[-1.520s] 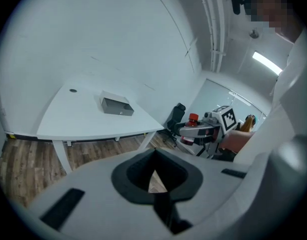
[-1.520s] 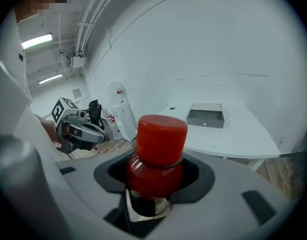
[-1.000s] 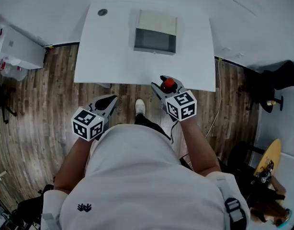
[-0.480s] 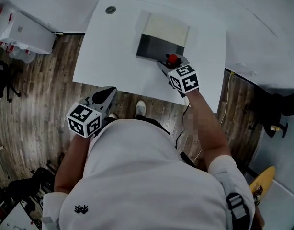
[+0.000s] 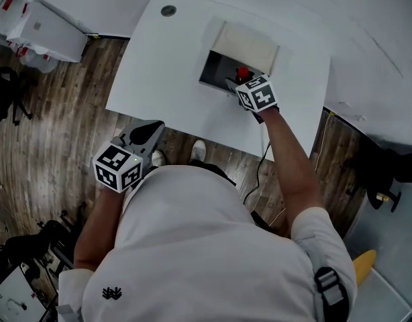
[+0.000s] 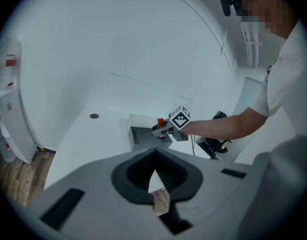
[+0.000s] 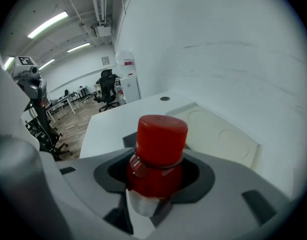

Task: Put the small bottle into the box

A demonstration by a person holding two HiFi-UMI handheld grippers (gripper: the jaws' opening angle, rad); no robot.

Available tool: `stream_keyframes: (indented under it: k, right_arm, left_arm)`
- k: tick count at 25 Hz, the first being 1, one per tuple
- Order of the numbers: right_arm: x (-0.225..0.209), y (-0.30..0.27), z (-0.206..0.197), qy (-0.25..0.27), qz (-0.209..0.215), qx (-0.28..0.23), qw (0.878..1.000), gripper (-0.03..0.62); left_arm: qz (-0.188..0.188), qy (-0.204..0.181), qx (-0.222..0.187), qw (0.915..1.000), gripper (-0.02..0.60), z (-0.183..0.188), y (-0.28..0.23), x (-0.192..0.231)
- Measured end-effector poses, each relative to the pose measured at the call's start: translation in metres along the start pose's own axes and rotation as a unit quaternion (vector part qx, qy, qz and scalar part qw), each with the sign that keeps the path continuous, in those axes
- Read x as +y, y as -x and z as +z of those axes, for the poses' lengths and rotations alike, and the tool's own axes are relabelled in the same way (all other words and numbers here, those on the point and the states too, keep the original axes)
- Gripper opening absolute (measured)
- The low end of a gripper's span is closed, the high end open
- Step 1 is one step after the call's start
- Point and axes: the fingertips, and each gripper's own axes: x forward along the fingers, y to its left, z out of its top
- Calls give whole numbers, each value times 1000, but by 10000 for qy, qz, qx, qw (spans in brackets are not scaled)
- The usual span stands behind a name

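The small bottle (image 5: 243,73) has a red cap and a red body (image 7: 158,159). My right gripper (image 5: 234,82) is shut on it and holds it upright over the open dark inside of the box (image 5: 216,66). The box's pale lid (image 5: 249,42) lies folded back on the far side (image 7: 218,134). In the left gripper view the bottle (image 6: 160,122) hangs just above the box (image 6: 138,134). My left gripper (image 5: 149,131) hangs off the table's near edge, its jaws shut (image 6: 158,201) with nothing in them.
The white table (image 5: 166,66) has a round cable hole (image 5: 168,10) at its far left corner. A white cabinet (image 5: 38,29) stands on the wooden floor to the left. Dark chairs (image 5: 387,173) stand to the right. Walls close in behind the table.
My right gripper has carried the bottle from the table's near edge forward to over the open box. The left gripper has stayed by the near edge.
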Motion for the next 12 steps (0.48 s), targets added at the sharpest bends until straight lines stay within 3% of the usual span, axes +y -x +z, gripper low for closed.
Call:
stream_keyframes:
  k: [12]
  right_arm:
    - [-15,-44,-23,104,124,714,9973,202]
  left_arm:
    - [290,239,17,9993,5,-6,9,13]
